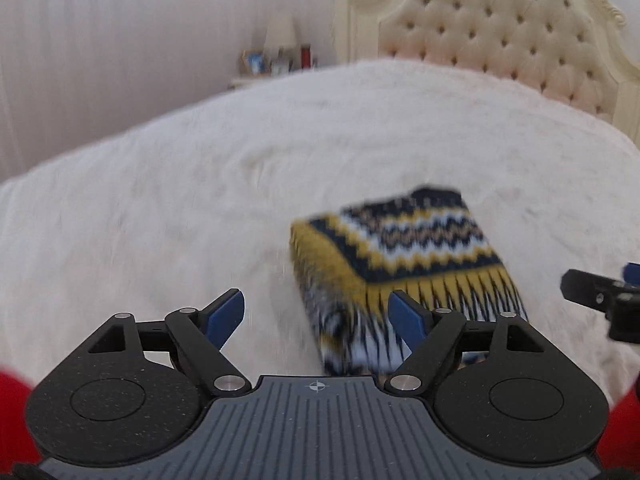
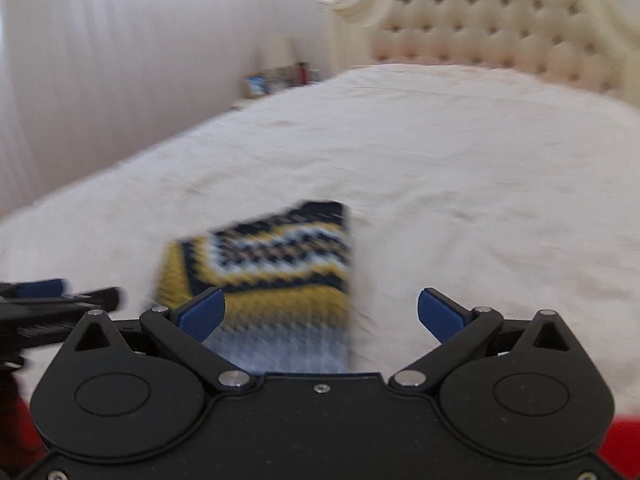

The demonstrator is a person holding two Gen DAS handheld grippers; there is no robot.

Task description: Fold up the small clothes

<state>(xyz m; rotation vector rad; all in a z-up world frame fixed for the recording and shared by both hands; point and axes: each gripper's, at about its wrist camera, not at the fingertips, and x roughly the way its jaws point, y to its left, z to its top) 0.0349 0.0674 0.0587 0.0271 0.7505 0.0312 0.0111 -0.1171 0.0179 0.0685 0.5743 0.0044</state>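
A small knitted garment [image 1: 404, 264], patterned in navy, yellow and white zigzags, lies folded into a compact rectangle on the white bed cover [image 1: 180, 200]. My left gripper [image 1: 318, 314] is open and empty, above the cover just left of and in front of the garment. In the right wrist view the garment [image 2: 272, 276] lies ahead and to the left. My right gripper [image 2: 320, 314] is open and empty, above the garment's near right edge. Each gripper shows at the edge of the other's view: the right gripper [image 1: 600, 300] and the left gripper [image 2: 60, 300]. Both views are motion-blurred.
A cream tufted headboard [image 1: 500, 32] stands at the far end of the bed. A nightstand with a lamp [image 1: 280, 36] and small items sits at the far left by the white curtains [image 1: 100, 40]. Red fabric [image 1: 16, 412] shows at the lower corners.
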